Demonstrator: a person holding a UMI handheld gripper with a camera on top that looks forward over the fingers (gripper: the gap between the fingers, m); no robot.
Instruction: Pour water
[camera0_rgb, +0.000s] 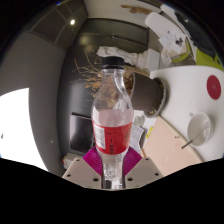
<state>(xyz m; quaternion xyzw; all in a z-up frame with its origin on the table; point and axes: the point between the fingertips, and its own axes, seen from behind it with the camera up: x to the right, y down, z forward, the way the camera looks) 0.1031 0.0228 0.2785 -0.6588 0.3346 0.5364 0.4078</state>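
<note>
I have the tongs (113, 172) clamped on the lower body of a clear plastic bottle (112, 115) with a red label, both pink pads (93, 159) pressing its sides, so it hangs upright and clear of the tabletop (185, 150) without spilling early. Its neck leans slightly toward a dark cup (150, 95) just beyond it, by the far edge of the tabletop; I judge that cup to be the target, with the pour not yet begun.
</note>
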